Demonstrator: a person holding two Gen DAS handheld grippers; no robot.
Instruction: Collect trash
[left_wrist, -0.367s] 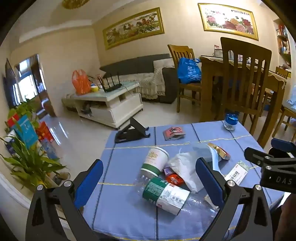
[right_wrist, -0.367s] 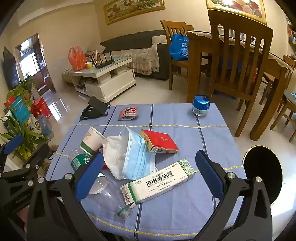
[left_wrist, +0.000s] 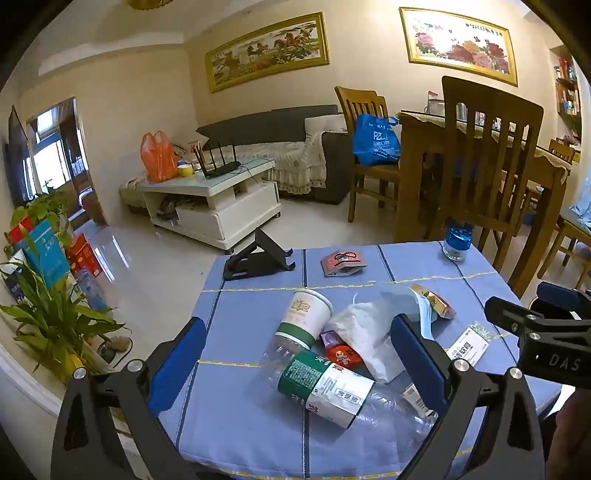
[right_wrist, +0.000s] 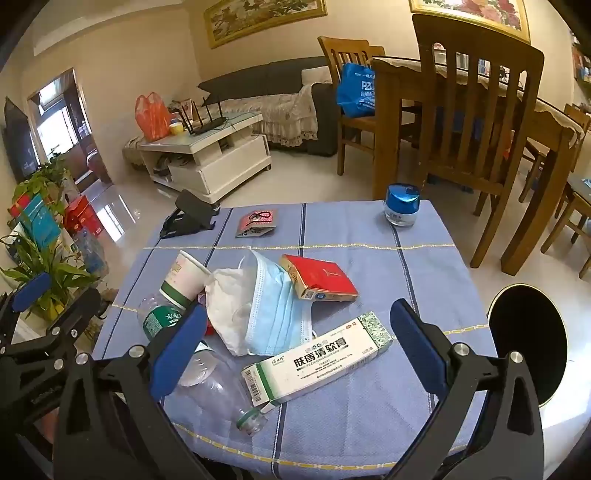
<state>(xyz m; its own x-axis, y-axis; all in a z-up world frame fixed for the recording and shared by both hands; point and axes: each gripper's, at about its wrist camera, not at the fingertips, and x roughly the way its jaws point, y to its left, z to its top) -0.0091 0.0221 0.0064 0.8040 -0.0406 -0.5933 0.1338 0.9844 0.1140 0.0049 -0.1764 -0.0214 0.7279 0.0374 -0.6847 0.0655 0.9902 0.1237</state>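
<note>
Trash lies in a heap on the blue-clothed table (left_wrist: 240, 406). A clear plastic bottle (left_wrist: 325, 387) with a green and white label rests on its side against a paper cup (left_wrist: 306, 317) and a crumpled white tissue (left_wrist: 365, 332). My left gripper (left_wrist: 295, 343) hangs open above the bottle, touching nothing. In the right wrist view a blue face mask (right_wrist: 273, 306), a red carton (right_wrist: 321, 277) and a white ointment box (right_wrist: 317, 358) lie beside the tissue. My right gripper (right_wrist: 299, 321) stands open over the mask and the ointment box, holding nothing.
A black round bin (right_wrist: 526, 339) stands on the floor off the table's right edge. A blue-capped jar (right_wrist: 402, 205), a black phone stand (right_wrist: 188, 218) and a pink packet (right_wrist: 256, 223) sit along the far side. A wooden chair (right_wrist: 476, 110) stands beyond the table.
</note>
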